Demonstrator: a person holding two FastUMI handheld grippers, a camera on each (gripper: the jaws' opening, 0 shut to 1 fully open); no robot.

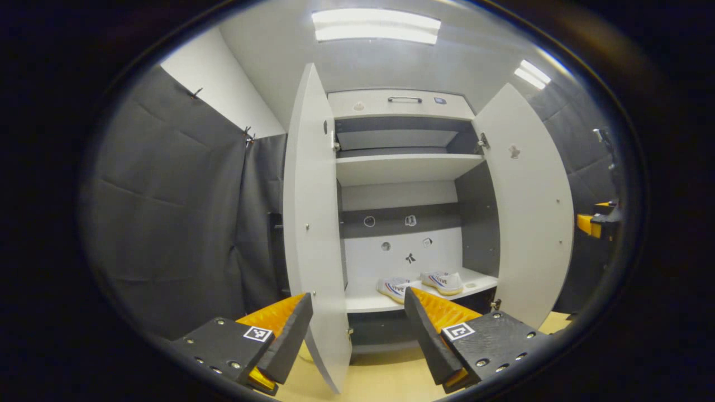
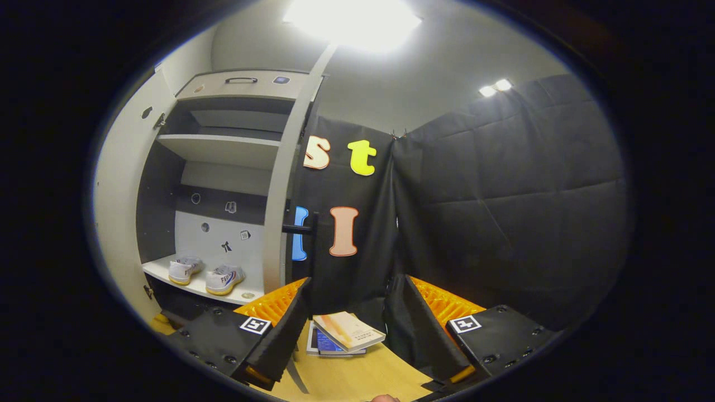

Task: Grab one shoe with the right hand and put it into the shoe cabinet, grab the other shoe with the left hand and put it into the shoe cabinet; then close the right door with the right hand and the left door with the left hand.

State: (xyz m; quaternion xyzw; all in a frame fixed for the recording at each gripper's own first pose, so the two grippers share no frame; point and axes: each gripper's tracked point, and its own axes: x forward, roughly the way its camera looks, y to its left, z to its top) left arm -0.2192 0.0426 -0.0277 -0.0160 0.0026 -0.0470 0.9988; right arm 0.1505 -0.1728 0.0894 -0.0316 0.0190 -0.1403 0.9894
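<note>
In the left gripper view, the left hand-held gripper (image 1: pixel 357 312) hangs spread and empty before the white two-door shoe cabinet (image 1: pixel 402 167), its left door (image 1: pixel 315 223) and right door (image 1: pixel 528 206) open and two white canvas shoes (image 1: pixel 419 285) side by side on the bottom shelf (image 1: pixel 363 302). In the right gripper view, the right hand-held gripper (image 2: pixel 353 312) is likewise spread and empty, stacked books (image 2: pixel 343 334) on the pale wooden floor (image 2: pixel 357 374) between its fingers, the shoes (image 2: pixel 204 274) inside the cabinet (image 2: pixel 223 151) at left.

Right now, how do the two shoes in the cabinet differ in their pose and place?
In the left gripper view, the left shoe sits nearer the shelf's front edge, partly hidden behind a finger of the left gripper; the right shoe sits farther back, in full view. Both are white sneakers, upright, on the lower shelf, apart from each other.
</note>
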